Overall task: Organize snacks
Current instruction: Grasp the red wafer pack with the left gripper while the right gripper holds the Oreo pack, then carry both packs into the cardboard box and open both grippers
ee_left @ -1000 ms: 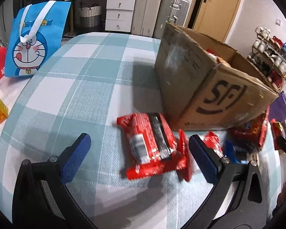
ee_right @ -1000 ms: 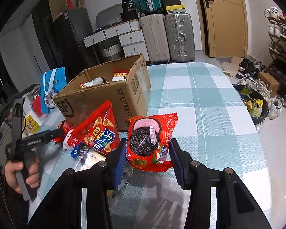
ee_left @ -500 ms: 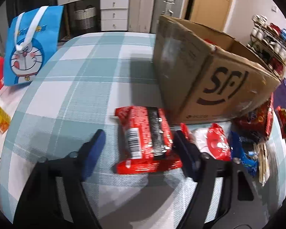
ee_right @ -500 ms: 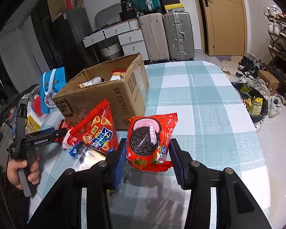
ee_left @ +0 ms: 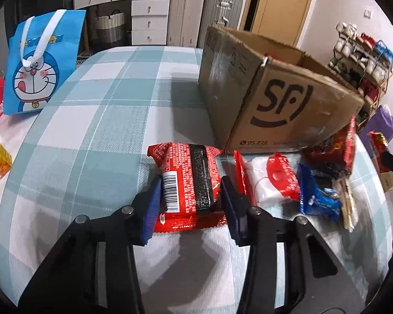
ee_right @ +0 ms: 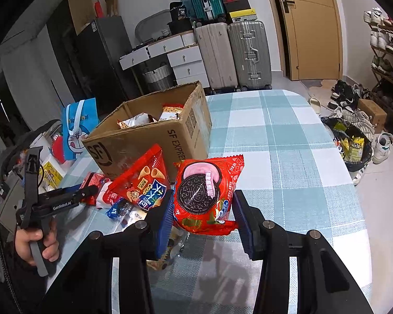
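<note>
My left gripper (ee_left: 190,206) is shut on a red snack packet with a black stripe and barcode (ee_left: 188,183), which lies on the checked tablecloth beside the cardboard SF box (ee_left: 275,96). My right gripper (ee_right: 203,214) is shut on a red Oreo packet (ee_right: 204,193) and holds it above the table, in front of the same box (ee_right: 154,136), which has several snacks inside. The left gripper also shows in the right wrist view (ee_right: 87,192), low at the left by the snack pile.
Loose snacks lie by the box: a white-and-red packet (ee_left: 272,180), a blue packet (ee_left: 319,196), a red cone-snack bag (ee_right: 144,180). A blue Doraemon bag (ee_left: 39,62) stands at the table's far left. Suitcases, drawers and a shoe rack stand beyond the table.
My left gripper moved forward around the red striped packet and closed on it. My right gripper kept holding the Oreo packet almost still.
</note>
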`<state>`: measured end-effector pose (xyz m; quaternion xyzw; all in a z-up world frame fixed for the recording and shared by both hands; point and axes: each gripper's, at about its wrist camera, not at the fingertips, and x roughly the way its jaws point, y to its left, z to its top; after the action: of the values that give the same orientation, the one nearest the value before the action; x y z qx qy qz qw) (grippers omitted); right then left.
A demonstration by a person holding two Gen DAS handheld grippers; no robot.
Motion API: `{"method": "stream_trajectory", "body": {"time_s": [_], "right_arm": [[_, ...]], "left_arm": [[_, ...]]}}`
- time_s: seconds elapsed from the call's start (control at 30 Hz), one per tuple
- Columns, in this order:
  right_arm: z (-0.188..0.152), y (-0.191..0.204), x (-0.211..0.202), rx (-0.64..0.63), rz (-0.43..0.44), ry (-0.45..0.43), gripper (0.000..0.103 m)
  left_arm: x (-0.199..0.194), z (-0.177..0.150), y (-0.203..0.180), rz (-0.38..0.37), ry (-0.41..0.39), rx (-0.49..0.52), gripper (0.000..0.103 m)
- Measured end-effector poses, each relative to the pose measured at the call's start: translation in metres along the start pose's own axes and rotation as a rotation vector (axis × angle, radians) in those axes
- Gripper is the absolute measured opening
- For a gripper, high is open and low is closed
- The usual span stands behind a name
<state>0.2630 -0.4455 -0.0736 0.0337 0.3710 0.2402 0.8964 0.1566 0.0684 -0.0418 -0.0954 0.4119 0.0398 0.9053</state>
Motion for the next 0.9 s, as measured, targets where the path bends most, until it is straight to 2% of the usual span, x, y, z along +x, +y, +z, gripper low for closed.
{"method": "stream_trajectory", "body": {"time_s": [0.13,0.27,0.6,0.9], "right_arm": [[0.000,0.004,-0.003,-0.002,0.003,-0.008,0.044],[-0.001,0.008,-0.002,-0.012,0.007,-0.009,0.044],[-0.001,0.022,-0.005,-0.037,0.043,-0.037,0.044],[0.002,0.035,-0.023,-0.063,0.068,-0.085,0.044]], "left_arm": [[-0.014,-0.008,0.004,-0.018,-0.035,-0.006,0.041],[-0.014,-0.014,0.007,-0.035,-0.025,-0.027,0.041],[-0.026,-0.023,-0.001,-0.030,-0.056,-0.018,0.041],[-0.063,-0.024,-0.010,-0.049,-0.121,-0.011,0.041]]}}
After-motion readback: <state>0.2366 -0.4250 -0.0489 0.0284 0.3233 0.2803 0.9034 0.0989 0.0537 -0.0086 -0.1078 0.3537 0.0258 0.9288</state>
